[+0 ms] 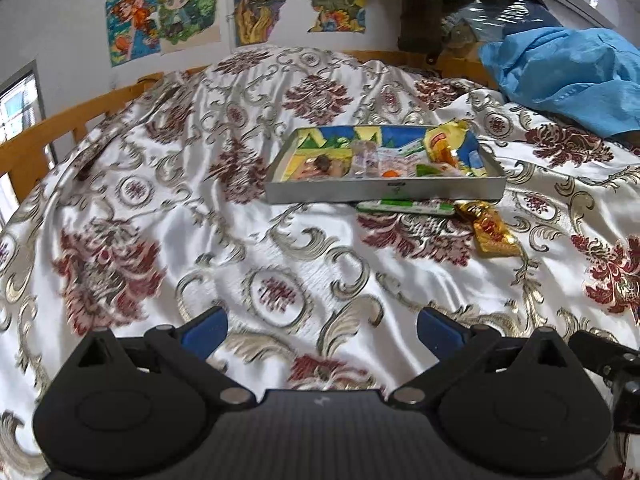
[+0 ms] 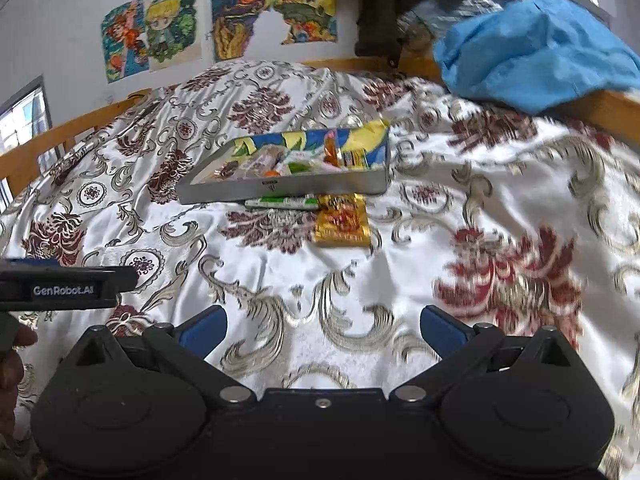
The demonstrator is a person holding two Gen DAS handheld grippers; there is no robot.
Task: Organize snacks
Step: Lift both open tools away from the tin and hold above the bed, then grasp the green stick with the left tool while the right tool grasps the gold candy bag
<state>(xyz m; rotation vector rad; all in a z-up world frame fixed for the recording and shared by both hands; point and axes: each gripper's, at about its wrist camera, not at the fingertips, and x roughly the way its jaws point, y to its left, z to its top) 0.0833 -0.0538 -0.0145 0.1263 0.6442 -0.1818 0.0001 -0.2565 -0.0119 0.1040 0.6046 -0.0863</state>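
Left gripper (image 1: 322, 330): black frame, blue-padded fingers spread wide, nothing between them, hovering over the bedspread. Right gripper (image 2: 323, 330): same build, also spread and empty.

Shallow grey rectangular metal tray (image 1: 384, 191), colourful printed lining, sits at 12 o'clock from both grippers, well apart, on the white satin bedspread with maroon and gold floral pattern (image 1: 280, 248). Several wrapped snacks already lie inside it.

Two items are left outside: a long green-and-white snack stick packet (image 1: 404, 206) touching the tray's near wall, and a gold-and-red foil snack pouch (image 1: 490, 228) just beside the packet at its 3 o'clock end.

Risks, judged:
- Satin is slick and wrinkled over soft bedding; a finger pressing down may sink and push the flat packet under the tray edge rather than pinch it.
- The foil pouch may slip from the pads.
- Nudging the tray wall could tip its contents.
- Both grippers converging on neighbouring items could collide.
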